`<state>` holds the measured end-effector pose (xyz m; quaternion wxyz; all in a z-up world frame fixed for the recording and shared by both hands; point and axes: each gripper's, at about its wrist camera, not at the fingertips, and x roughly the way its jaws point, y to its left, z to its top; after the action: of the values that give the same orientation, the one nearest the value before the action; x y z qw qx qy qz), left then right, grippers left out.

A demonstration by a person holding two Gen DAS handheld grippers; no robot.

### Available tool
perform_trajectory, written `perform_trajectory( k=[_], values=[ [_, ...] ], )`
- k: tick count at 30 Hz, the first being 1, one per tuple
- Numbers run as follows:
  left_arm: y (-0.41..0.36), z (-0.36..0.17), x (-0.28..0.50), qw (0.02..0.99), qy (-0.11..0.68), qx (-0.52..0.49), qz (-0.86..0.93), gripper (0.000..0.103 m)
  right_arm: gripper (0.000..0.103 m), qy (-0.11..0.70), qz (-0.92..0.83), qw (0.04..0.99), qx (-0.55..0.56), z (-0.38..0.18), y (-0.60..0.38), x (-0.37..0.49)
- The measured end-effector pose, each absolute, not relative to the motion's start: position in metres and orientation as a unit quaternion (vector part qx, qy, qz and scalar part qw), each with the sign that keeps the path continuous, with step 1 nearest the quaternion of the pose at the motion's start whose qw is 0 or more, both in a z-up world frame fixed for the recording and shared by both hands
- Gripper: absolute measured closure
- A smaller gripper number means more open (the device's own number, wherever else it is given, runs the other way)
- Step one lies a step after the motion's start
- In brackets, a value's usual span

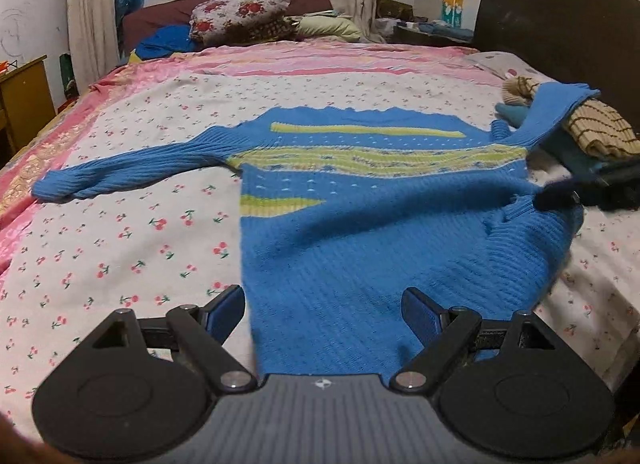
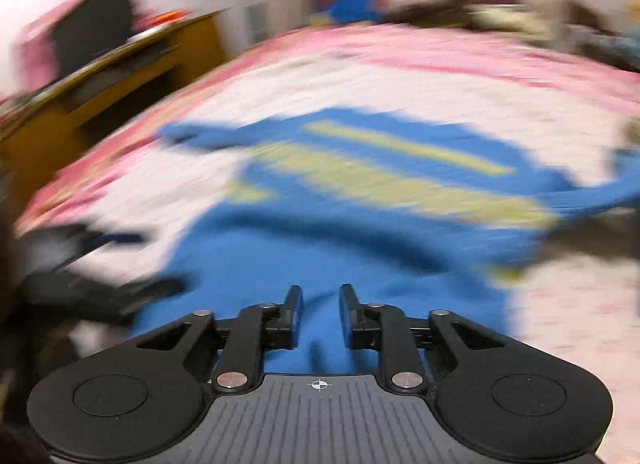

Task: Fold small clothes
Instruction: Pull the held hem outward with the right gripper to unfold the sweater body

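Note:
A blue knitted sweater (image 1: 360, 232) with yellow-green stripes lies spread on the cherry-print bedsheet (image 1: 140, 232). One sleeve (image 1: 120, 172) stretches left; the other runs up onto a clothes pile at the right. My left gripper (image 1: 324, 300) stands wide open over the sweater's near part, with the fabric's left edge between its fingers and untouched. My right gripper (image 1: 560, 196) shows blurred at the sweater's right edge, where the knit rises in a ridge toward it. In the blurred right wrist view the sweater (image 2: 360, 224) fills the middle. There the right gripper (image 2: 320, 296) has narrow jaws with blue fabric in the gap.
Folded clothes (image 1: 592, 132) are stacked at the right by the dark headboard (image 1: 560, 36). A floral pillow (image 1: 240, 16) and bedding lie at the far end under the window. A wooden desk (image 1: 24, 96) stands left of the bed, and it also appears as a desk (image 2: 120, 76) in the other view.

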<state>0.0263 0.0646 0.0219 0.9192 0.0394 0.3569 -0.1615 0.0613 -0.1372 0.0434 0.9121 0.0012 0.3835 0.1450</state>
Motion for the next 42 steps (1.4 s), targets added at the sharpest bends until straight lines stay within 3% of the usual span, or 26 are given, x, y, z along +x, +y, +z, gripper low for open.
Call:
perform_trajectory(
  k=[3,10,12,14,22,30,33,42],
  values=[
    [0.060,0.021,0.027,0.919,0.357,0.038,-0.164,0.012,0.072,0.376,0.093,0.922,-0.012,0.033,-0.156,0.078],
    [0.049,0.016,0.028,0.912,0.369,0.050,-0.171,0.012,0.072,0.433,0.095,0.896,-0.030,0.004,-0.155,0.085],
    [0.047,0.017,0.026,0.911,0.370,0.054,-0.173,0.012,0.091,0.449,0.099,0.887,-0.037,0.002,-0.155,0.081],
    [0.047,0.018,0.025,0.911,0.370,0.056,-0.175,0.012,0.097,0.458,0.109,0.881,-0.037,0.002,-0.159,0.073],
    [0.048,0.026,0.003,0.903,0.373,0.065,-0.204,0.012,0.097,0.452,0.200,0.865,-0.085,0.050,-0.180,-0.001],
    [0.050,0.021,-0.018,0.896,0.388,0.076,-0.200,0.012,0.098,0.487,0.197,0.827,-0.201,0.047,-0.180,-0.035],
    [0.053,0.019,-0.023,0.899,0.387,0.085,-0.188,0.012,0.090,0.468,0.186,0.842,-0.195,0.053,-0.181,-0.036],
    [0.045,-0.002,-0.033,0.896,0.383,0.157,-0.160,0.012,0.089,0.425,0.242,0.858,-0.155,0.042,-0.135,-0.024]
  ],
)
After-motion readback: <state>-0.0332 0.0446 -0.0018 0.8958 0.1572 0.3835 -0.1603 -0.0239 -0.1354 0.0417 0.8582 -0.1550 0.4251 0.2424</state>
